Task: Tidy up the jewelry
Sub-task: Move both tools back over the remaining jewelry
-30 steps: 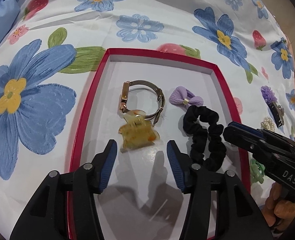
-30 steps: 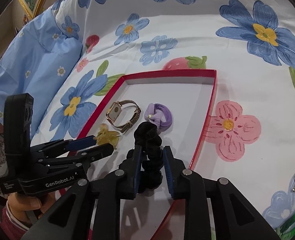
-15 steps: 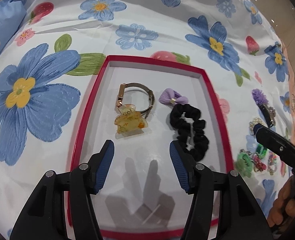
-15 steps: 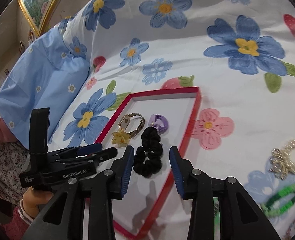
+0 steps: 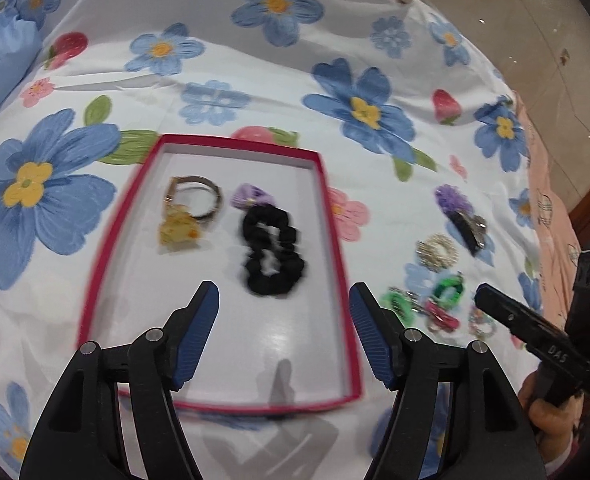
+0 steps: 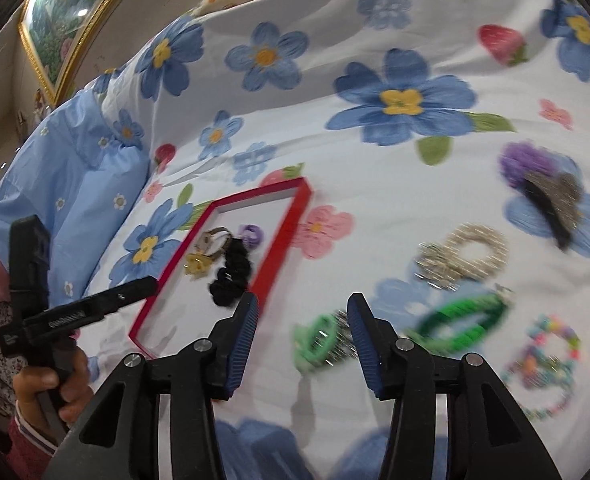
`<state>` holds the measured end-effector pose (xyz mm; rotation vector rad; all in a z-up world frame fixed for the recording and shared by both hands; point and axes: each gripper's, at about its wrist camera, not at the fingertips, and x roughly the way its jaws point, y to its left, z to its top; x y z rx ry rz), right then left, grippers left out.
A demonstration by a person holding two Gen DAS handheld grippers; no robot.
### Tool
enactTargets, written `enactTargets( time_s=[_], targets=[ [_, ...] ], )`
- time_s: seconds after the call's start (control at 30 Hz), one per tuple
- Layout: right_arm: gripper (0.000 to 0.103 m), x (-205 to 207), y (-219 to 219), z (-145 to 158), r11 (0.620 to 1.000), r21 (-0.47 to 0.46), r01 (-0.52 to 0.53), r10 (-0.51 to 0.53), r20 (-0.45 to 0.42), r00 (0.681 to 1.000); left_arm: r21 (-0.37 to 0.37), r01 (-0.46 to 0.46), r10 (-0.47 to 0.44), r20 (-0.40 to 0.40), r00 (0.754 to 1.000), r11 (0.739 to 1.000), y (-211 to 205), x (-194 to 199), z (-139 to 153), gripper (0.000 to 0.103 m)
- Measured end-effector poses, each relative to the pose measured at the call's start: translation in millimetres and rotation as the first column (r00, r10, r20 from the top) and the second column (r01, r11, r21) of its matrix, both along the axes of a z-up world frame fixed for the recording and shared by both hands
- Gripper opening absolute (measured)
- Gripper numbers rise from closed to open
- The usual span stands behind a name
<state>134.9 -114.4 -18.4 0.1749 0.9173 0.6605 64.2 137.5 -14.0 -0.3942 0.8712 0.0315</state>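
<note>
Two grippers hang over a flowered bedsheet, both with jaws spread apart and nothing between them. The left gripper sits above the near end of a red-rimmed tray; straight ahead of its jaws, inside the tray, lies a black scrunchie, with a small purple bow touching its far end. Ahead and to the left of the jaws are a yellow hair claw and a gold-toned watch, the claw overlapping the watch's near edge.

The right gripper is outside the tray, past its right rim, above the loose pieces on the sheet. A green hair claw lies between and just below its jaws — blurred, so I cannot tell whether anything touches it. To the right of the jaws is a green bracelet, farther right a multicoloured bead bracelet. Ahead and to the right rest a pearly scrunchie and, beyond it, a dark clip with a purple pompom
</note>
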Motion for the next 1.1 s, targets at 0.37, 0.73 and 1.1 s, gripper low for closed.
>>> enactTargets(
  time_s=[0.37,0.73,1.1],
  targets=[
    [0.049,-28,-64,-12,0.995,-0.034,0.098,-0.098,-0.004,0.995,0.003,0.103,-0.103,-0.022,0.994,0.995,-53,-5,-3,0.067],
    [0.049,-36,-109,-18,0.983,-0.032,0.179,-0.18,-0.007,0.984,0.036,0.193,-0.191,-0.057,0.98,0.981,-93,0,-8,0.067],
    [0.049,-21,-136,-30,0.968,-0.075,0.239,-0.241,-0.012,0.971,0.069,0.254,-0.247,-0.089,0.965,0.965,-120,18,-18,0.067]
  ],
)
